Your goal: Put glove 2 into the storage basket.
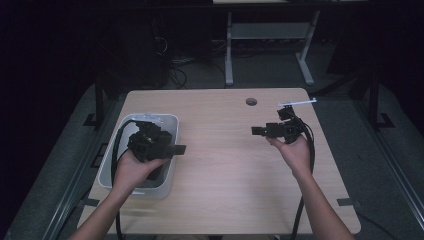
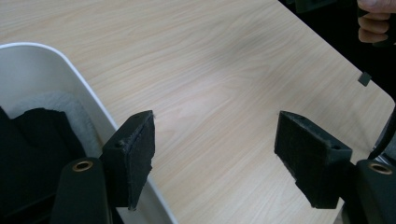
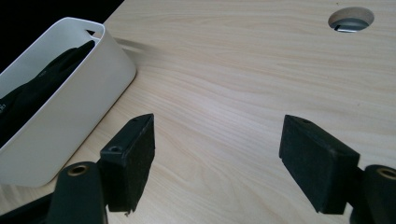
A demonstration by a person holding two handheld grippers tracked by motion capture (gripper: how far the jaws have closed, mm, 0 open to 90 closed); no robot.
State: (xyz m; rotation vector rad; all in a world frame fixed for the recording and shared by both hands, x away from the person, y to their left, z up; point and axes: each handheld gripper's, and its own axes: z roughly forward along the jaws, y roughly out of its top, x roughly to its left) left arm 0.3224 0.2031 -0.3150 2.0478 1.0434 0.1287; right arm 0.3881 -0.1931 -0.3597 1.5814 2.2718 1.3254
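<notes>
A pale wooden worktop (image 1: 225, 165) is seen from above, with a white tub (image 1: 167, 122) set near its left edge. Dark cloth (image 2: 32, 140) is laid inside the tub, over something pale and fleecy (image 2: 60, 105); what the dark cloth is exactly cannot be told.

The left tool (image 1: 175, 149) is held over the tub by the left hand (image 1: 132, 170), with its tips pointed toward the middle of the worktop. In the left gripper view, the left tool (image 2: 215, 158) is shown with its jaws spread wide and nothing between them; one jaw is placed just above the tub's rim (image 2: 88, 88), the other over bare wood. No contact with the cloth or the tub can be made out.

The right tool (image 1: 257, 131) is held above the right half of the worktop by the right hand (image 1: 295, 152), well apart from the tub, and is pointed leftward toward it. In the right gripper view, the right tool (image 3: 217, 161) is likewise seen wide open and empty, with only bare wood framed between the jaws. The tub (image 3: 79, 102) is seen farther off at the left of that view, with the dark cloth (image 3: 42, 86) inside it. A round hole (image 3: 351, 18) is cut in the worktop near its far edge.

A cable is trailed from each tool toward the near side.
</notes>
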